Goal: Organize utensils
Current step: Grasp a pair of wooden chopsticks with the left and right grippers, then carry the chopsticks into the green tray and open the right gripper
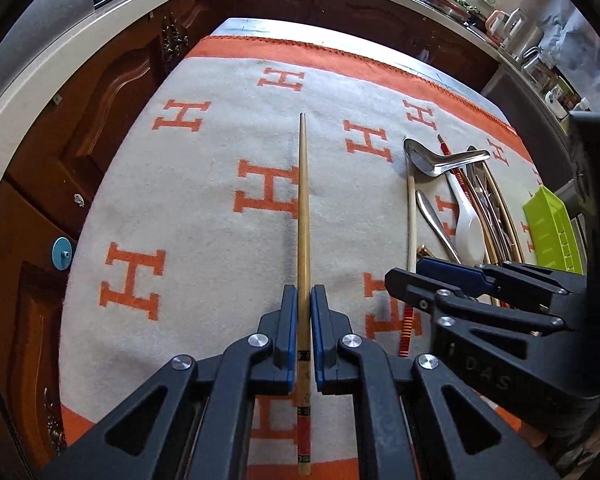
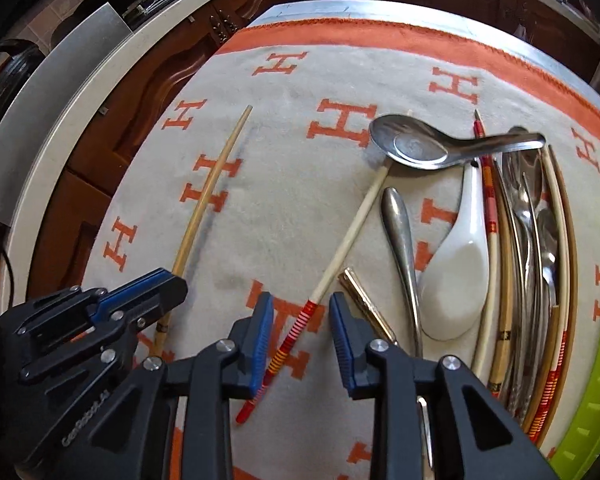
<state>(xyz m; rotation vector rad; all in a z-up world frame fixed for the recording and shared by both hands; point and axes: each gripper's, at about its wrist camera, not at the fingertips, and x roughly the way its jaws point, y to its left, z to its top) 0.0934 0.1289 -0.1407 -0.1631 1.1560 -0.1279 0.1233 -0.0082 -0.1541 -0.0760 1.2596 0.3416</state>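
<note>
My left gripper (image 1: 304,292) is shut on a plain bamboo chopstick (image 1: 303,200) whose thin tip points away over the cloth; the right wrist view shows that gripper (image 2: 172,280) and the chopstick (image 2: 208,200) at the lower left. My right gripper (image 2: 300,300) is open. Its blue pads stand on either side of the red-and-yellow striped end of a white chopstick (image 2: 352,236) lying on the cloth, and neither pad presses on it. In the left wrist view the right gripper (image 1: 410,274) sits just to the right of my left one.
A white cloth with orange H letters (image 1: 204,168) covers the table. To the right lie a metal soup spoon (image 2: 416,148), a white ceramic spoon (image 2: 456,272), a gold-coloured handle (image 2: 364,300) and a pile of chopsticks and cutlery (image 2: 532,240). A lime-green tray (image 2: 596,360) is at the far right. Wooden cabinets stand beyond.
</note>
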